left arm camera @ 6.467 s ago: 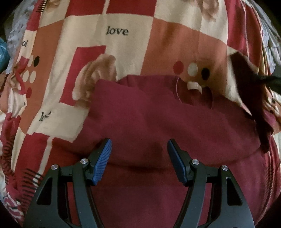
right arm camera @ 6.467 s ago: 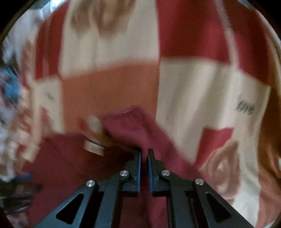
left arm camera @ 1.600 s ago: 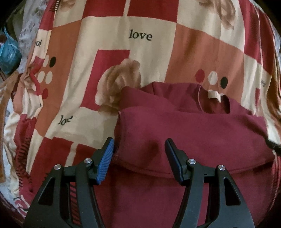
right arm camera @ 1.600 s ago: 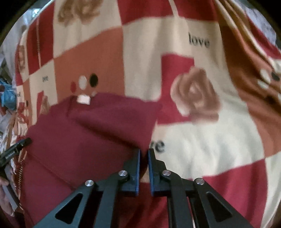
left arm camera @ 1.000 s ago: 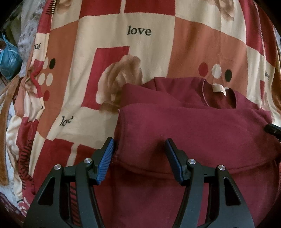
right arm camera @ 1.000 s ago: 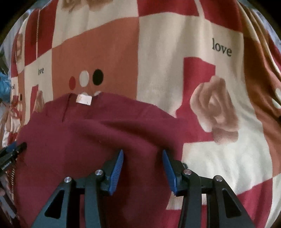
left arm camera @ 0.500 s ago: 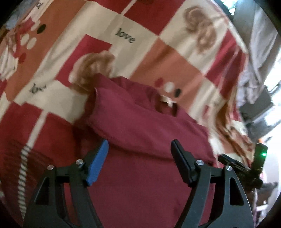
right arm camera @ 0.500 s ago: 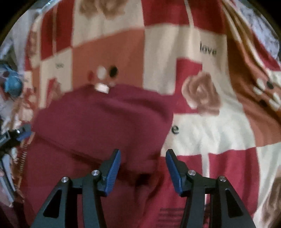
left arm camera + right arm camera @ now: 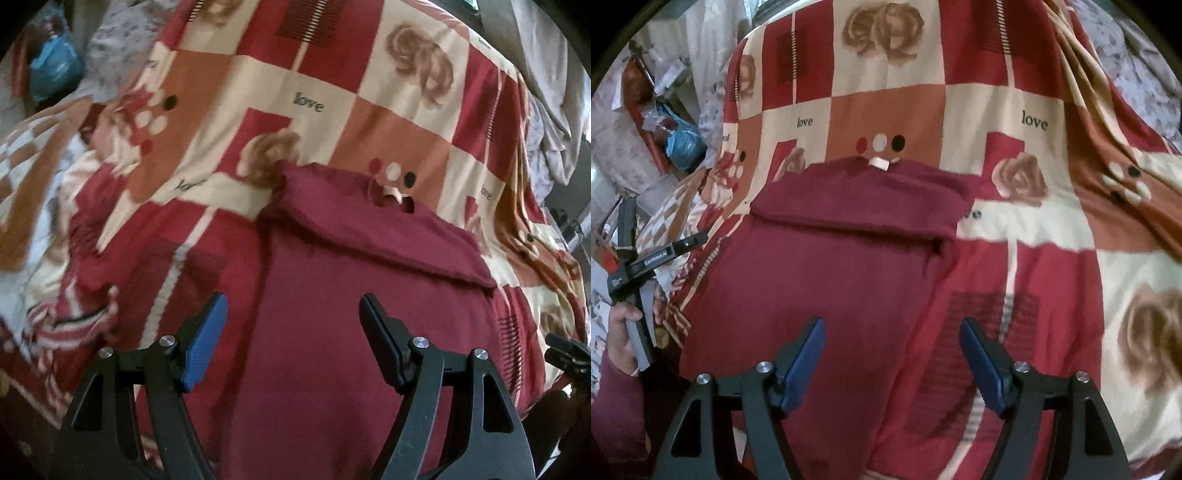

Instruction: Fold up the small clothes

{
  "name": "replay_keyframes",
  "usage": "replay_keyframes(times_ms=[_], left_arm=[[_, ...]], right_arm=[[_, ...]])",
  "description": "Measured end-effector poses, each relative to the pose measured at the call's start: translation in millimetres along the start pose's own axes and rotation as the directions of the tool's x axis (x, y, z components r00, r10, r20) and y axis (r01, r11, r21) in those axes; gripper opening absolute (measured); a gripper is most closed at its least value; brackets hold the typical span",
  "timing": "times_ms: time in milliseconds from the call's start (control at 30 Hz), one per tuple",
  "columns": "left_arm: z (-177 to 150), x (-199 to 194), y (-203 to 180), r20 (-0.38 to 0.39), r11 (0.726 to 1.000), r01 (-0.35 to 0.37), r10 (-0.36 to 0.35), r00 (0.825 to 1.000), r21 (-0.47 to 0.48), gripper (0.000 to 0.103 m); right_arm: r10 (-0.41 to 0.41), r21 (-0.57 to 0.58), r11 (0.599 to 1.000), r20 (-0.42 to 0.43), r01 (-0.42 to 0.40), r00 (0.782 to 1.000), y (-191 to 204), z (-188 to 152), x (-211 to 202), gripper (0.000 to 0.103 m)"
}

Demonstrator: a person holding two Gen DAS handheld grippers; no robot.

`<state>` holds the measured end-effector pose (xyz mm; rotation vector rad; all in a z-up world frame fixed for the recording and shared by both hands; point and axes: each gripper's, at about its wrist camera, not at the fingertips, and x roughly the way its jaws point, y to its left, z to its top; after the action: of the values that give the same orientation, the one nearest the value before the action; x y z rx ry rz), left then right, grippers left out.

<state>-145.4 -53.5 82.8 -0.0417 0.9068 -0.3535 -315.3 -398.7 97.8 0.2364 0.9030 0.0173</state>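
Note:
A dark red top (image 9: 354, 295) lies flat on a patterned red, cream and orange bedspread (image 9: 388, 122). Its sleeves are folded across the chest in a band below the neck, where a white label (image 9: 391, 190) shows. My left gripper (image 9: 293, 314) is open and empty, raised above the garment's lower left part. In the right wrist view the top (image 9: 831, 280) fills the middle, label (image 9: 880, 162) at the far edge. My right gripper (image 9: 892, 338) is open and empty above the garment's lower right edge. The left gripper also shows there at the far left (image 9: 646, 254).
The bedspread (image 9: 1052, 221) covers the bed on all sides of the top. A blue bag (image 9: 681, 142) and clutter lie beyond the bed's far left corner. Grey and white cloth (image 9: 546, 92) is piled at the far right.
The right gripper let go of the folded sleeve and opened. Both grippers have pulled back and up from the garment, so more of the bed shows. The sleeves stay folded across the chest.

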Motion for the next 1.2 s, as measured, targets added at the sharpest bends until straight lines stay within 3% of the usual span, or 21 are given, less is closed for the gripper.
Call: replay_keyframes(times_ms=[167, 500, 800, 1000, 1200], left_arm=[[-24.8, -10.7, 3.3, -0.007, 0.997, -0.065, 0.065, 0.998, 0.043, 0.074], [-54.0, -28.5, 12.7, -0.023, 0.991, -0.1, 0.102, 0.994, 0.091, 0.074], [-70.2, -38.9, 54.2, -0.089, 0.998, -0.067, 0.068, 0.994, 0.016, 0.074], [-87.0, -36.3, 36.0, -0.149, 0.997, 0.059, -0.053, 0.987, 0.041, 0.074], [-106.3, -21.2, 19.1, -0.217, 0.992, 0.067, -0.044, 0.975, 0.102, 0.074]], right_arm=[[-0.001, 0.019, 1.0, -0.022, 0.002, 1.0, 4.1, -26.1, 6.5, 0.073], [0.01, 0.006, 1.0, -0.108, -0.01, 0.994, 12.8, -64.0, 20.7, 0.073], [0.044, 0.001, 0.999, -0.186, -0.045, 0.981, 10.2, -89.5, 31.7, 0.073], [0.099, 0.028, 0.995, -0.238, -0.095, 0.966, 7.7, -104.6, 35.4, 0.073], [0.177, 0.052, 0.984, -0.27, -0.169, 0.946, 13.7, -123.7, 41.4, 0.073]])
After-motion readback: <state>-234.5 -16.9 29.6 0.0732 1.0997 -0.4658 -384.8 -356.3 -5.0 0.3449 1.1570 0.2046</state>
